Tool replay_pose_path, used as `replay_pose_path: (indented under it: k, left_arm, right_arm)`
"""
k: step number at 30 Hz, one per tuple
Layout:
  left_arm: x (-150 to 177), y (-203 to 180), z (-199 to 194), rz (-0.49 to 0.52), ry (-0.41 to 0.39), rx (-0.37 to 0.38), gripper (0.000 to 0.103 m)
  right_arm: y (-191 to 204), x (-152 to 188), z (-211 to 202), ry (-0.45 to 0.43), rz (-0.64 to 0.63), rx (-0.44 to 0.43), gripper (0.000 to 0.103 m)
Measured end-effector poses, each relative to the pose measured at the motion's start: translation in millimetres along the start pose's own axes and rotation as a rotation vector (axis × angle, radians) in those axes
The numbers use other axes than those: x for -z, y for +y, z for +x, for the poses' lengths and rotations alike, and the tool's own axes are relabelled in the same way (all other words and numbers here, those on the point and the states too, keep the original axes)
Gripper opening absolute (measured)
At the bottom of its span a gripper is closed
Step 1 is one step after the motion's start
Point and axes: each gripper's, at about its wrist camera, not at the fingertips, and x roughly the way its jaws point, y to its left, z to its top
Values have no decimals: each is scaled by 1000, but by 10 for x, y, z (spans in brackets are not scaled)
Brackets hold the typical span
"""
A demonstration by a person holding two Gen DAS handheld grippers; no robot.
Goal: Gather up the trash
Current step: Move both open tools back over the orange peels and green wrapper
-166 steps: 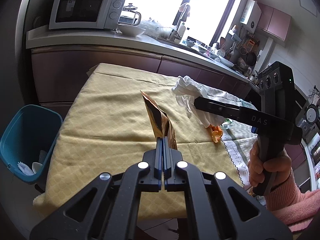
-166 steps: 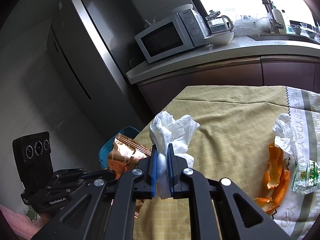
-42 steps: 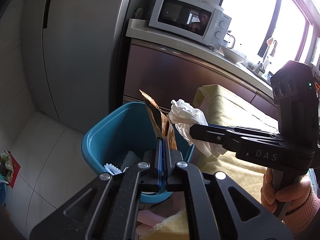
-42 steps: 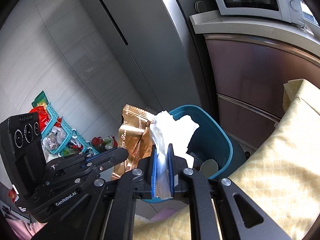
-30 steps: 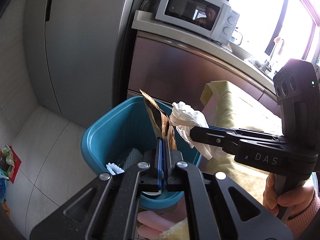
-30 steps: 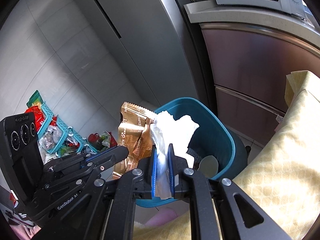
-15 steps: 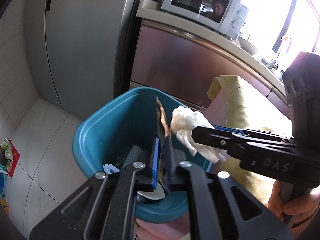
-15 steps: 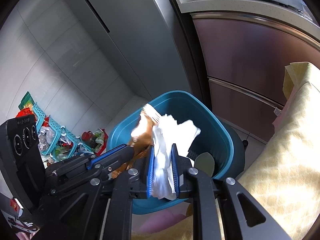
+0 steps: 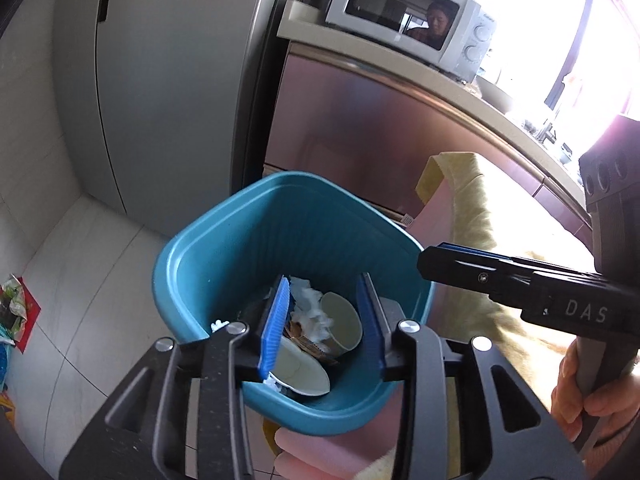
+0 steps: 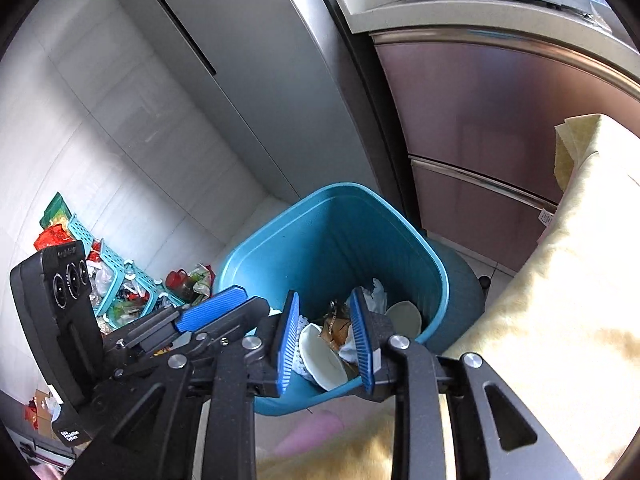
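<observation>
a kitchen corner with a pale tiled floor, a tall grey brushed-metal fridge and glossy mauve cabinet fronts under a cream worktop that carries a white microwave oven. at the right, a table draped in a pale yellow woven cloth, its corner hanging just beside the bin. against the wall on the floor stand turquoise slatted plastic baskets stuffed with colourful packets.

the round-cornered teal plastic waste bin stands on the floor between the fridge and the table, its inside wall finely ribbed. the trash lies at its bottom: crumpled white tissue, a brown foil snack wrapper, a cream paper cup on its side and a white disc-shaped lid or plate.

the left hand-held gripper hangs over the bin mouth, its ridged blue pads apart and opening, nothing between them. the right hand-held gripper hangs above the bin as well, jaws parted and opening, empty too. in the left view a hand in a pink sleeve clasps the right tool's black handle.
</observation>
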Motion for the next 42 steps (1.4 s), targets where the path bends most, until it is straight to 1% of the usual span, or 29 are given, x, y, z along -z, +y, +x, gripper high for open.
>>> replay_pose_path:
  k: [4,6,7,13,17,22,27,33,36,42]
  left_arm:
    - [31,-130,-174,47,-31,8,43]
    - [52,-223,-274,76,-53,17,50]
    - [65,-269,-334,87,-65,25,51]
    - [143,-631,-612,176,-120,119,60]
    - [230,-1002,-699,248,-123,202,62]
    - [409,-1530,-699,341,-83,313,64]
    - [595,-2027,-606,416,-16,407,65]
    - [861,-2620,-538,520,45,475,65]
    - [937,-2841,-475,549,74,512,65]
    - [1102,-3239,-391,589,130,558,65]
  right_arm:
    - [3,57,-172,-28,-16,-6,28]
    - [-25,81,-290,-49,-25,-8,29]
    - [-26,106,-367,-63,-29,-9,29]
    - [-127,308,-931,-160,-37,17,32]
    - [-296,507,-1422,-231,-21,50,34]
    - [-551,826,-1928,-287,29,130,34]
    - [-834,1169,-2368,-333,98,230,35]
    - [-1231,1568,-2777,-391,225,327,35]
    - [-1444,1768,-2978,-422,288,374,35]
    - [-1835,2167,-3305,-463,405,465,36]
